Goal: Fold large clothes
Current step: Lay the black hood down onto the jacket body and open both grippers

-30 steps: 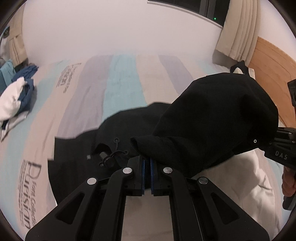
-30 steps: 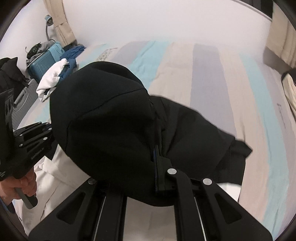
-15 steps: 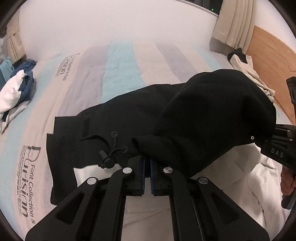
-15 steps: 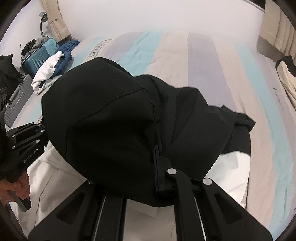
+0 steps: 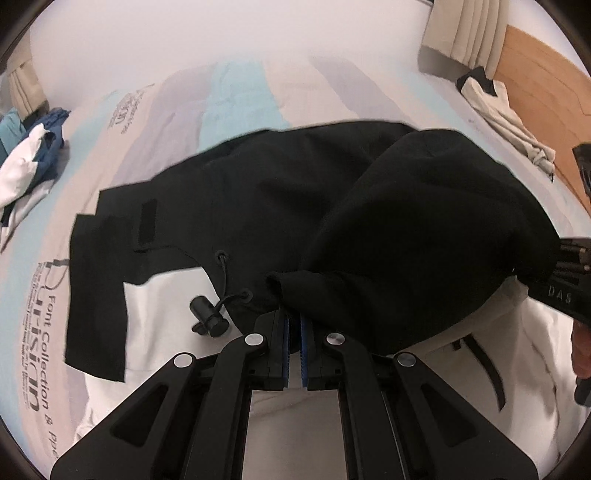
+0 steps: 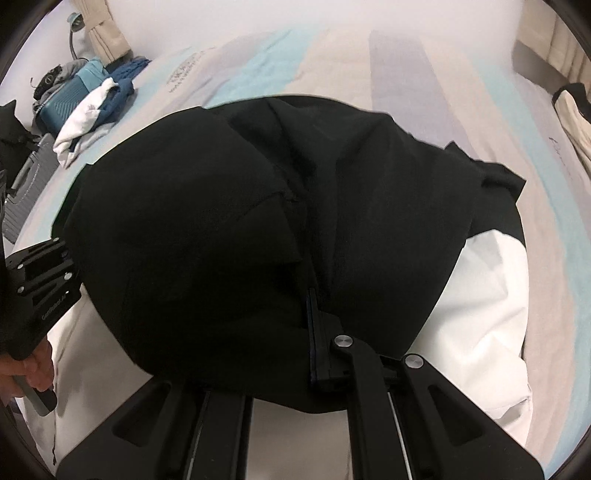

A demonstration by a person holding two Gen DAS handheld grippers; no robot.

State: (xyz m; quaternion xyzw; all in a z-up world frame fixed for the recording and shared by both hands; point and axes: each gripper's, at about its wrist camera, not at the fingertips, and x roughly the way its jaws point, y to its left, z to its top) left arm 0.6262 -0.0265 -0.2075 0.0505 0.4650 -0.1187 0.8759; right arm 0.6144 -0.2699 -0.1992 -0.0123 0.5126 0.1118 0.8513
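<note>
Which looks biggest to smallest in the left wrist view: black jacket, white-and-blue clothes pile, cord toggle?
1. black jacket, fills the frame's middle, though closest to the camera.
2. white-and-blue clothes pile, at the left edge and farther off, so apparent size only.
3. cord toggle, clearly smallest despite being near.

A bed with a striped bedspread (image 5: 240,99) in pale blue, beige and grey fills the room below a plain white wall (image 5: 221,33). A wooden headboard (image 5: 535,74) stands at the bed's right edge, beige curtains (image 5: 458,33) hanging just beside it. Off the bed's left edge sits a teal suitcase (image 6: 70,99).
</note>
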